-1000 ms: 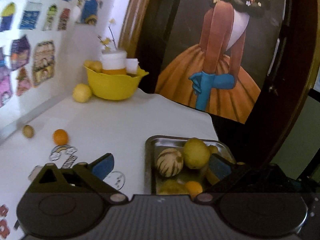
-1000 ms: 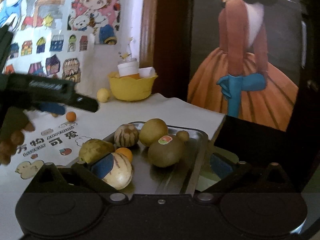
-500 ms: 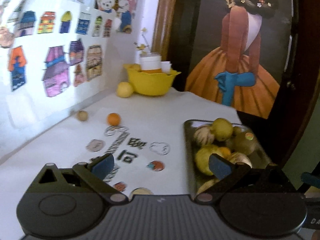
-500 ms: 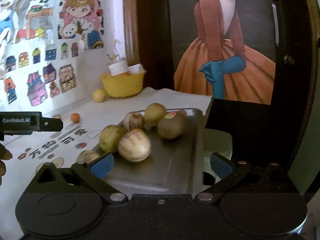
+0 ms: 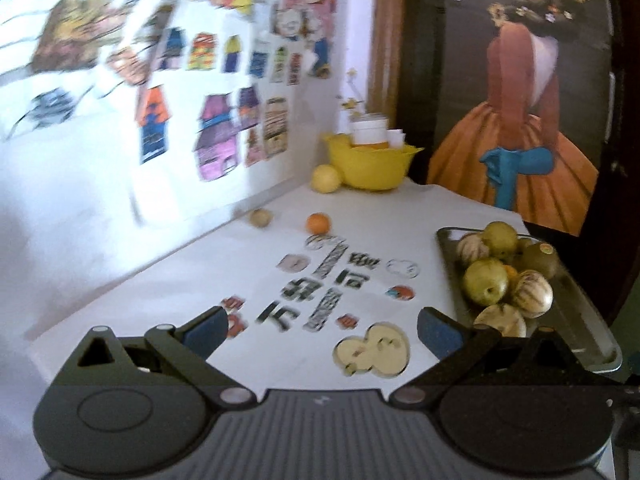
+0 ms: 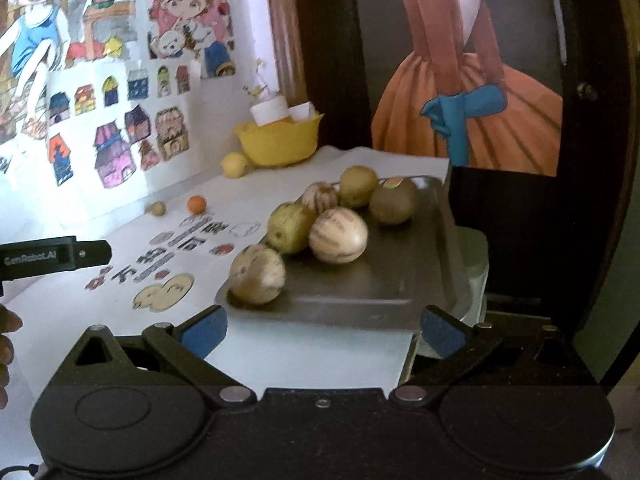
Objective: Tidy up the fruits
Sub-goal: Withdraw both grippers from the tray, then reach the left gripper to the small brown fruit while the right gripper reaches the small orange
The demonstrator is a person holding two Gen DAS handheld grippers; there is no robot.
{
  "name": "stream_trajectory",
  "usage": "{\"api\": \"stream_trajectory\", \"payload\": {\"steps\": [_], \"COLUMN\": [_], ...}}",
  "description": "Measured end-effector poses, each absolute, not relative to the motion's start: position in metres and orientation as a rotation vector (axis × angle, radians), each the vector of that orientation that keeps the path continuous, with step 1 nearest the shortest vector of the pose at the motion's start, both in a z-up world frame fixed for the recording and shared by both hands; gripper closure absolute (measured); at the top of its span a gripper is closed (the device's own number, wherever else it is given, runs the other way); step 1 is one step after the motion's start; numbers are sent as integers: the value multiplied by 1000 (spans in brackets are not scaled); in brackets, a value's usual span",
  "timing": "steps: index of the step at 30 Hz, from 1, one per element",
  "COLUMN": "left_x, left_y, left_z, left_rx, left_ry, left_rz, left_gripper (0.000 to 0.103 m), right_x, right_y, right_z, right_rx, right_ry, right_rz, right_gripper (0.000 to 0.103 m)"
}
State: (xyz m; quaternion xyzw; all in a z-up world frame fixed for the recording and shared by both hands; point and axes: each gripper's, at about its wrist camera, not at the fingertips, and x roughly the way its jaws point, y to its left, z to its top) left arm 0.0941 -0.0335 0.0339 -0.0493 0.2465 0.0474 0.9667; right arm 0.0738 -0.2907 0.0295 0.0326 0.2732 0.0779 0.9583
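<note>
white table carries printed characters and cartoon stickers across its middle. wall to its left is covered with coloured drawings of houses and figures. a large picture of a figure in an orange dress stands behind the far edge.

metal tray sits at the table's right edge, holding a cluster of fruit at its far and left parts: two striped pale melons, a green pear-like fruit, a brown kiwi-like fruit with a sticker, and others touching them. near half of the tray is bare.

yellow bowl stands at the far corner holding a white jar; a lemon lies just beside it. a small orange and a small tan fruit lie loose near the wall, well apart from the tray.

left gripper hovers over the stickers, jaws spread wide, nothing between them. right gripper faces the tray's near edge, jaws spread wide, empty.
</note>
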Motion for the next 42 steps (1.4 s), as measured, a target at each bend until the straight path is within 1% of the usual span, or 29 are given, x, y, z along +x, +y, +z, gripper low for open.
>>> {"api": "stream_trajectory", "payload": {"steps": [8,22,27,33,37,42], "left_x": [71,72,84,111,136,167], "left_y": [-4,39,41,51,57,62], "left_z": [20,13,16,23,29,37], "left_rx": [-167,-244,-202,-147,-35,134], "left_ry": [569,628,632,594,565,498], "left_rz": [142,191,184,131,69,-23], "left_gripper": [1,1,0,1,0,0], "right_x": [71,79,86,110,130,159], "right_y": [-274,-245,-243,-239,-239,-232], "right_z": [27,27,32,44,56,77], "right_rx": [63,8,-22,-55,-78,-239], "right_ry": [602,638,617,606,610,597], "right_rz": [221,313,336,453,549,641], "right_gripper": [1,1,1,1,1,1]}}
